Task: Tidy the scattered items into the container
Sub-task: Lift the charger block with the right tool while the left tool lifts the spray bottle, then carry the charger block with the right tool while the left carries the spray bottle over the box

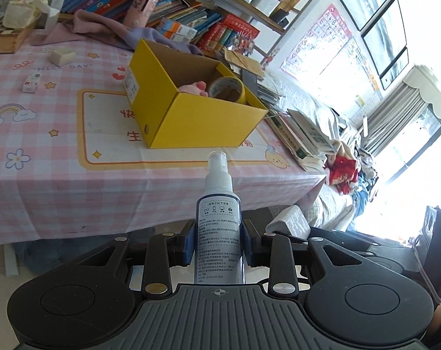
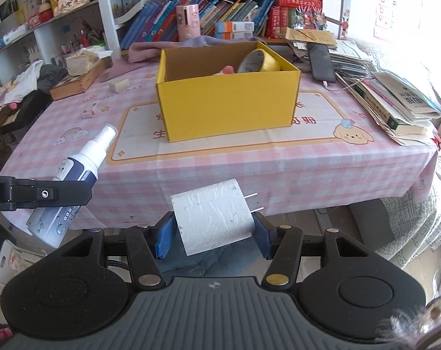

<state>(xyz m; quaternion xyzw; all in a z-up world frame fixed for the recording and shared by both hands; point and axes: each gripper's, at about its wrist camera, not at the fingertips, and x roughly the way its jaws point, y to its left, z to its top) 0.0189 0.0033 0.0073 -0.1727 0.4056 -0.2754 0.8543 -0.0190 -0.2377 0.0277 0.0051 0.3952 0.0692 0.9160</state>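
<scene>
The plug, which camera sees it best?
The right wrist view: the plug fills the middle, both prongs showing, clamped in the right gripper. The left wrist view catches only a white corner beside the bottle.

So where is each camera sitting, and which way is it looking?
Left wrist view: sits on the left gripper, looking along its fingers over the held spray bottle at the yellow box.
Right wrist view: sits on the right gripper, looking over the held white charger at the same box; the left gripper shows at its left edge.
Both views share: the box, tape roll, pink tablecloth, bottle and charger.
</scene>
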